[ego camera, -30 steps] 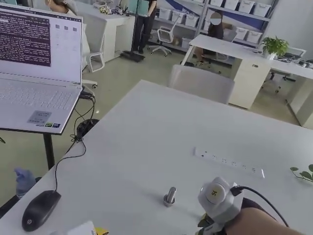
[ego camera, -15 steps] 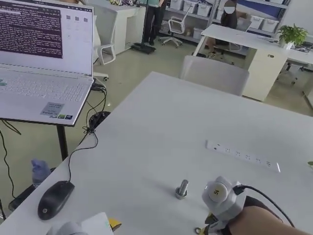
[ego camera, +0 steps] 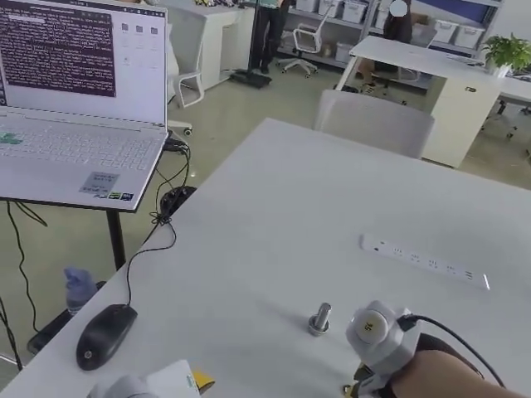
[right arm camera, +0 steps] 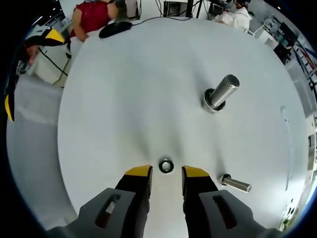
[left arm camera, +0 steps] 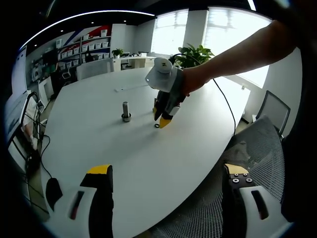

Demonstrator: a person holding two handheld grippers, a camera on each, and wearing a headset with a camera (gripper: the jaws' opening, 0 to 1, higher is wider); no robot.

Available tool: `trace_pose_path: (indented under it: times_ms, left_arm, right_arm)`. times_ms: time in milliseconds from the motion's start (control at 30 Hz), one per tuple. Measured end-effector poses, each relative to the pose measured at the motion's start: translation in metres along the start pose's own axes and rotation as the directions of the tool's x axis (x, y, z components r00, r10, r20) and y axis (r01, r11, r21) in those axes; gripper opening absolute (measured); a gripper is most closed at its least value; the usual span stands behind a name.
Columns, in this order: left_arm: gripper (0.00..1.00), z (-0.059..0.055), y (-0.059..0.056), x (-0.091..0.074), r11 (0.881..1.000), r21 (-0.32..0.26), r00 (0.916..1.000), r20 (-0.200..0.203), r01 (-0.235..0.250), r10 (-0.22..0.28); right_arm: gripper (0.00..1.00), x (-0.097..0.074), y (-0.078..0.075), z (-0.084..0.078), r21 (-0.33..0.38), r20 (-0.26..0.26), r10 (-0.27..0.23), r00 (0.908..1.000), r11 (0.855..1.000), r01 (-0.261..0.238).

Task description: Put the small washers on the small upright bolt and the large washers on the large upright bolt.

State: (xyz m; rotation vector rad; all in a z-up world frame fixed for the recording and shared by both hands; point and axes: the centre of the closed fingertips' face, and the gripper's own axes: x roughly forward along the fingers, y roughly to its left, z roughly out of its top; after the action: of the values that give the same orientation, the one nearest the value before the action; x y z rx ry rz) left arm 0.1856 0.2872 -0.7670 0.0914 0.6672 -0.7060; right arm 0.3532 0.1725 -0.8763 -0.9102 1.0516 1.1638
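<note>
Since the left gripper [left arm camera: 166, 198] sits back by the near edge of the bench [left arm camera: 99, 148] with its fingers spread wide and nothing in them, all the action is further right. Next over, the right gripper [right arm camera: 166, 177] points down at the bench with its fingers set to a narrow gap, holding nothing. One washer [right arm camera: 166, 165] lies flat just ahead of the tips, lined up with that gap. Can't tell from here if it's a small or a large one. Up and to the right of it stands the large bolt [right arm camera: 220, 94], well apart from it, and the small bolt [right arm camera: 236, 183] is just beside the right-hand finger.

My take on the washer: it's thin, light, hard steel, and slick on that smooth top, so it'll probably skid or flip if pinched sloppily. I'd get the tips down touching the bench on either side and squeeze across the outer rim, not the hole.
</note>
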Motion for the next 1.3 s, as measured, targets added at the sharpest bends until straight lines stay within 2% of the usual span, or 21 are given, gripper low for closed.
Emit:
trace_pose_path:
  times_ms: [433, 600, 900, 1300]
  left_arm:
    - [0.9, -0.0005, 0.0003, 0.0008, 1.0, -0.001, 0.9999, -0.003, 0.012, -0.012]
    - [0.88, -0.0002, -0.0005, 0.0012, 1.0, -0.006, 0.9998, 0.001, 0.02, -0.02]
    - [0.86, 0.0015, -0.0009, 0.0001, 1.0, -0.002, 0.9995, 0.009, 0.031, -0.031]
    - [0.84, -0.0045, -0.0025, -0.0033, 0.999, 0.003, 0.999, -0.005, 0.044, -0.044]
  right_arm:
    - [0.24, 0.0059, -0.0008, 0.0014, 0.024, -0.001, 0.006, 1.0, 1.0, -0.006]
    - [0.16, 0.0058, -0.0025, -0.0013, 0.025, -0.022, 0.002, 0.9998, 1.0, -0.001]
    - [0.15, 0.0066, -0.002, -0.0012, 0.03, -0.033, -0.008, 0.9994, 0.999, 0.009]
    - [0.13, 0.0061, -0.001, -0.0011, 0.028, -0.037, -0.014, 0.9992, 1.0, 0.015]
